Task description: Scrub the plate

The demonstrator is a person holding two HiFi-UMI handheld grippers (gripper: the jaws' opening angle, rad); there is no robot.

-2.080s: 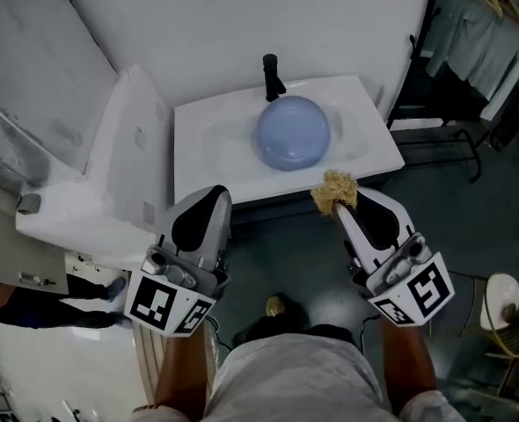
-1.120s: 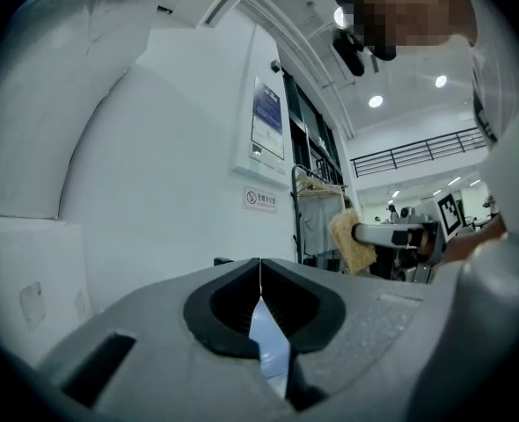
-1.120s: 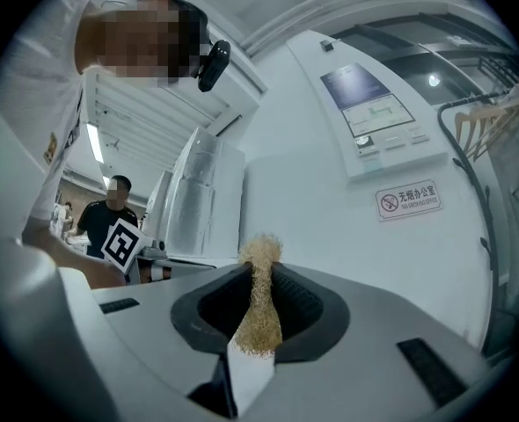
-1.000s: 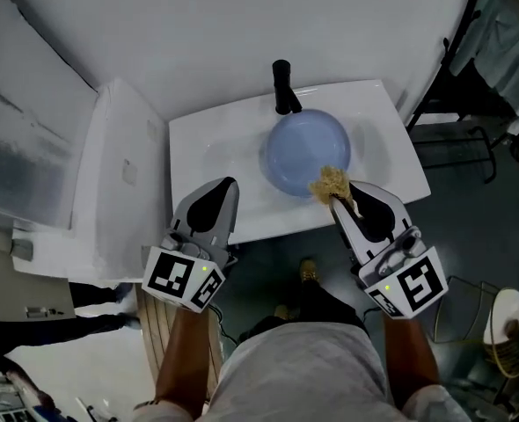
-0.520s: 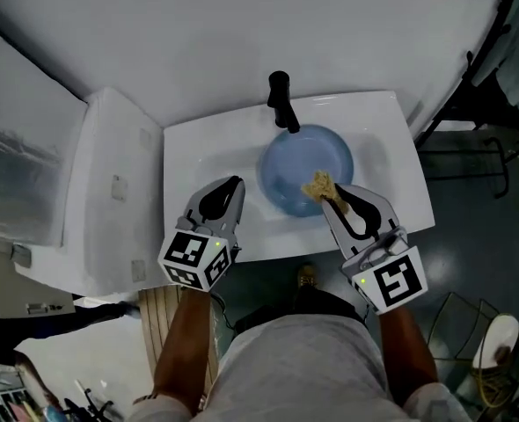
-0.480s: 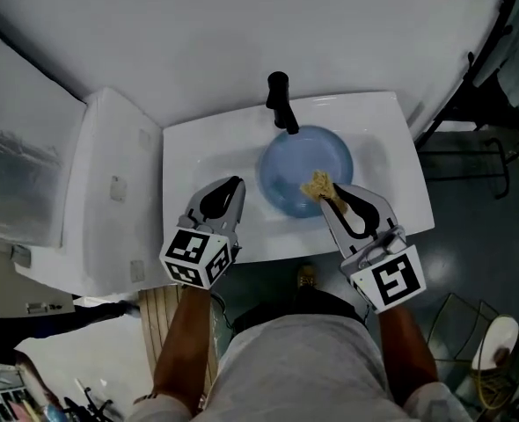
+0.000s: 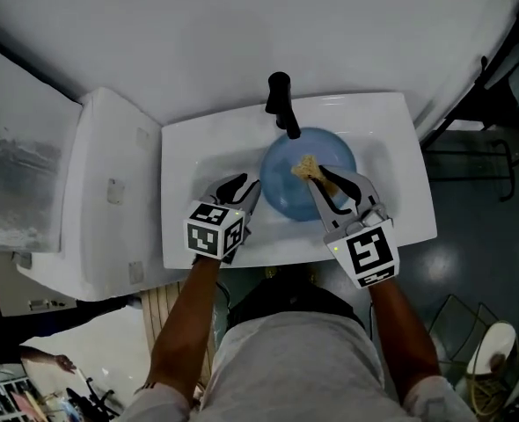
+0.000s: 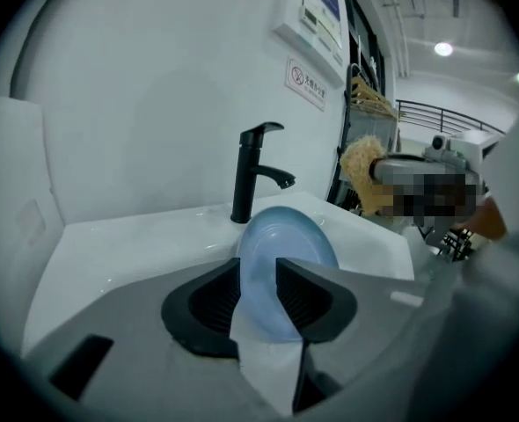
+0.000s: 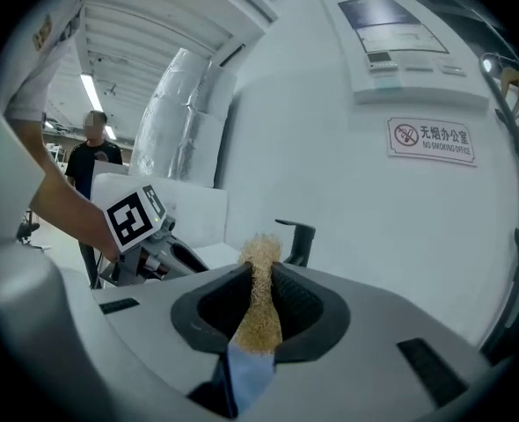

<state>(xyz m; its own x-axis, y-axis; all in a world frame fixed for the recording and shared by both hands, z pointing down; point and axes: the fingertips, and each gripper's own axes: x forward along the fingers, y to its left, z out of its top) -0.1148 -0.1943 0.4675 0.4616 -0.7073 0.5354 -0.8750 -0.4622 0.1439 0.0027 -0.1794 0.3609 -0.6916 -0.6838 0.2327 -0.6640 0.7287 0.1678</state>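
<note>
A round pale-blue plate lies in the white sink, below the black faucet. My left gripper is at the plate's left rim. Its jaws have just been opening and stand apart, with the plate's edge showing between them; I see no pad pressing on it. The left gripper points toward the faucet. My right gripper is shut on a tan fibrous scrubber, held over the plate's middle. The scrubber sticks up between the right gripper's pads.
A white slanted cabinet adjoins the sink's left side. A white wall with posted signs rises behind the faucet. A dark metal rack stands to the right, over grey floor. A person stands far off.
Both grippers have moved forward and down from in front of the sink to the plate. The scrubber has gone from the plate's near rim to over its middle. The left jaws have parted.
</note>
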